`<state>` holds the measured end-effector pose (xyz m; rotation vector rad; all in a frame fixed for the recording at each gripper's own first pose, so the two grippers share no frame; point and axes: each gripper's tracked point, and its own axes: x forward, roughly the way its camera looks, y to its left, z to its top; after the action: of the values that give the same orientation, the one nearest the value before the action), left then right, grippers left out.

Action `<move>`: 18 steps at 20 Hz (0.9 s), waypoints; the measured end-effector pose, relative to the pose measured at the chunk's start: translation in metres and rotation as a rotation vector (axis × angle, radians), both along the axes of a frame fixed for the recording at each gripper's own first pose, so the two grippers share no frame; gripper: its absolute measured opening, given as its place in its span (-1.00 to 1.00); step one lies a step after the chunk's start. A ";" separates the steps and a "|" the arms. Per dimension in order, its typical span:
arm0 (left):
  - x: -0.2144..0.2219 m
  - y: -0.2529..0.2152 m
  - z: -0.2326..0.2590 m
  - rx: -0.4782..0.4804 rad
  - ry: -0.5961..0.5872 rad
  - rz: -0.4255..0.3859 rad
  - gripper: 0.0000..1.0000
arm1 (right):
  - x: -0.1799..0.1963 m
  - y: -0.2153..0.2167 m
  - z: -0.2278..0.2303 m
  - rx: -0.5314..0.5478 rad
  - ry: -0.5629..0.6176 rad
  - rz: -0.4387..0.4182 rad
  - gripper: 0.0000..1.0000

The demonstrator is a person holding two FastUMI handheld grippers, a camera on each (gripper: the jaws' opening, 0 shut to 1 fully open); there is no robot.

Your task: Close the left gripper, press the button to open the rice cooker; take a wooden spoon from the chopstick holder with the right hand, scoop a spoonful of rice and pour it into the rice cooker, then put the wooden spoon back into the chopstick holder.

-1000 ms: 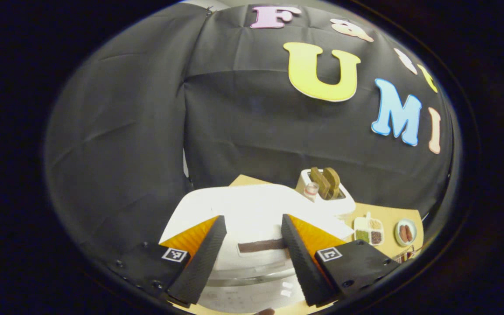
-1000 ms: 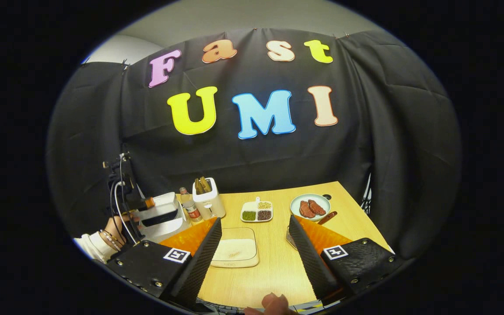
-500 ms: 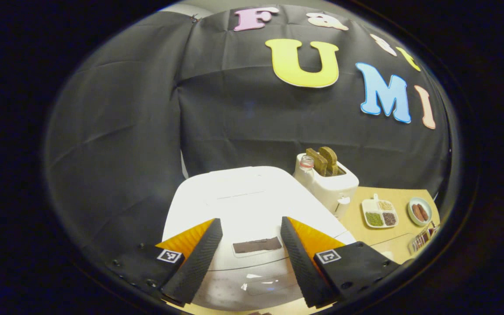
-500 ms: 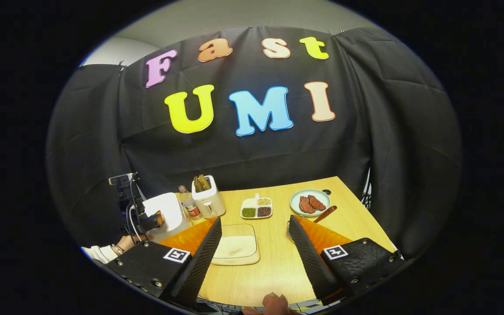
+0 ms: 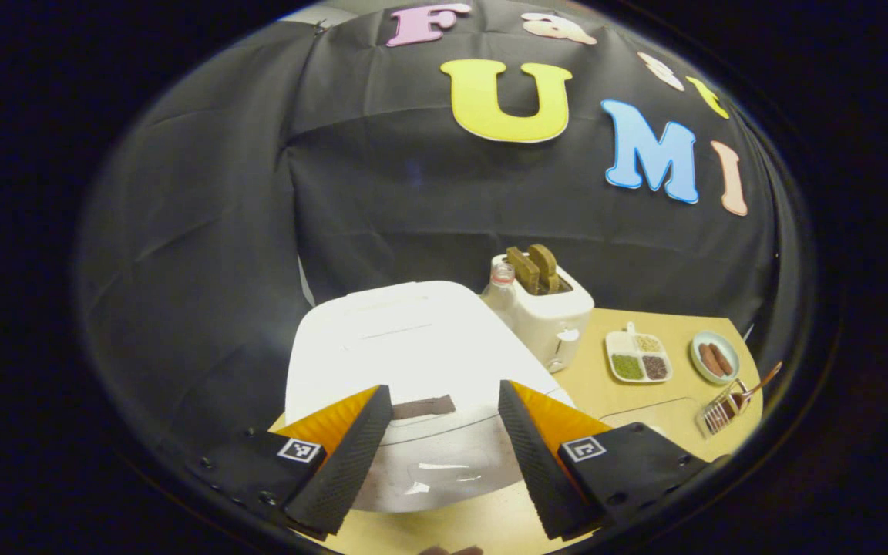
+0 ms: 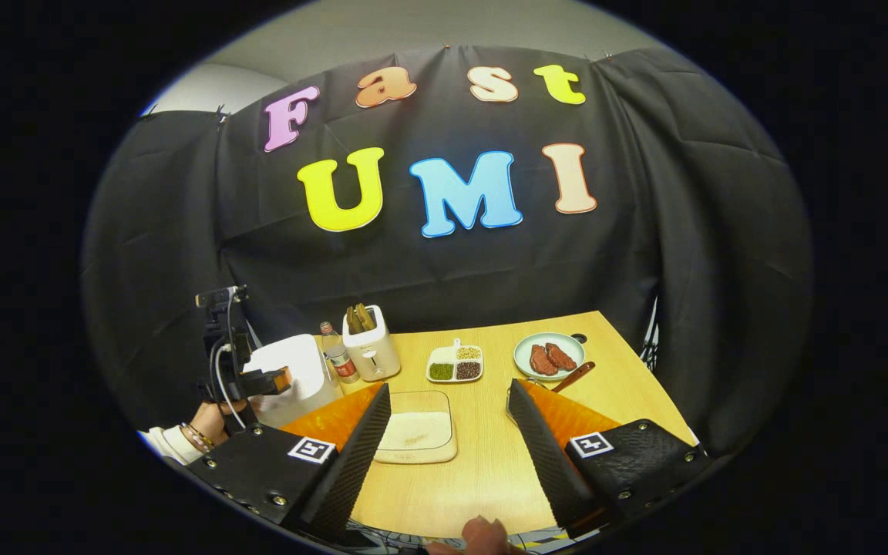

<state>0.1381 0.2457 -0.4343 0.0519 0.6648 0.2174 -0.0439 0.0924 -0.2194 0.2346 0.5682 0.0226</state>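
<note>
Hovering w/ fingers spread, left gripper (image 5: 440, 451) sits just before rice cooker (image 5: 405, 362), lid down. Step: closing up, then pressing button. Right gripper (image 6: 444, 455) spread too, well right of cooker; spoon holder (image 6: 513, 405) near it.

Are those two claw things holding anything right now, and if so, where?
Nothing is held. The left gripper hangs open over the rice cooker; the right gripper is open above the table.

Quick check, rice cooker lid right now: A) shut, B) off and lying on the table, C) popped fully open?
A: in the left gripper view the white rice cooker has its lid flat and shut, and the left gripper hangs before it with its jaws apart.
</note>
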 end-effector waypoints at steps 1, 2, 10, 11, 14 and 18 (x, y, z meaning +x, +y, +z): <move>-0.005 -0.009 0.019 -0.013 -0.026 -0.002 0.94 | 0.002 -0.004 0.003 0.005 -0.010 0.007 0.89; -0.010 -0.019 0.039 -0.029 -0.056 -0.007 0.94 | 0.004 -0.011 0.010 0.010 -0.032 0.010 0.89; -0.085 -0.134 0.223 -0.110 -0.323 -0.052 0.92 | 0.006 -0.091 0.060 -0.018 -0.179 0.070 0.89; -0.102 -0.153 0.237 -0.119 -0.346 -0.065 0.90 | -0.007 -0.100 0.061 -0.022 -0.192 0.068 0.89; -0.149 -0.204 0.279 -0.113 -0.405 -0.109 0.87 | -0.008 -0.129 0.077 -0.060 -0.242 0.062 0.89; -0.185 -0.269 0.314 -0.051 -0.433 -0.218 0.92 | -0.017 -0.151 0.095 -0.118 -0.327 0.037 0.89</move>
<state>-0.0466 -0.0235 -0.1203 0.0267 0.2295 -0.0020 -0.0613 -0.0590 -0.1241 0.1016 0.2473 0.0614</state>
